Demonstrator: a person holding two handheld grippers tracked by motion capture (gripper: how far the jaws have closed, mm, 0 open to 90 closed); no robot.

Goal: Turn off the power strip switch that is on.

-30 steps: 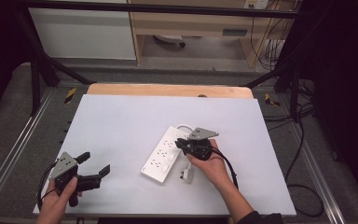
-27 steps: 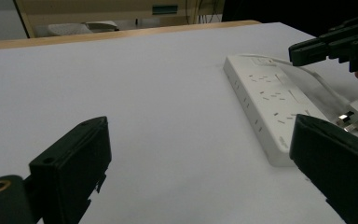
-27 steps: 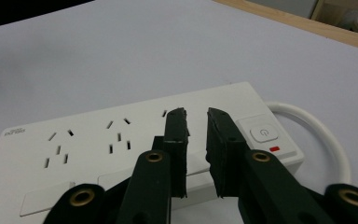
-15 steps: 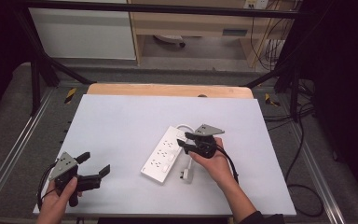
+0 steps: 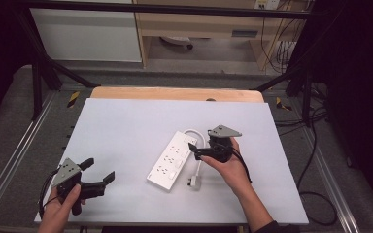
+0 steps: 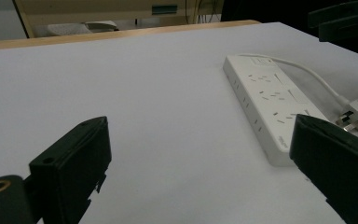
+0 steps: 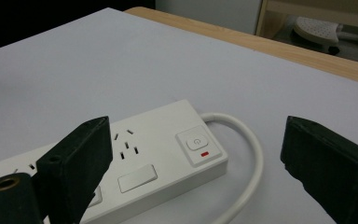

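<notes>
White power strip (image 5: 174, 160) lies mid-desk, long axis running diagonally from near-left to far-right — its switch end sits just below and ahead of the right gripper (image 5: 194, 150), whose fingers have just been opening, nothing between them. Left gripper (image 5: 98, 172), fingers spread and empty, hovers well apart.

Even overhead light, bright white table (image 5: 126, 126), dark surroundings, soft shadows, near fingers (image 6: 74, 163) blurred

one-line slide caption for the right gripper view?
Open right gripper poised over white power strip, its cable looping right.
</notes>
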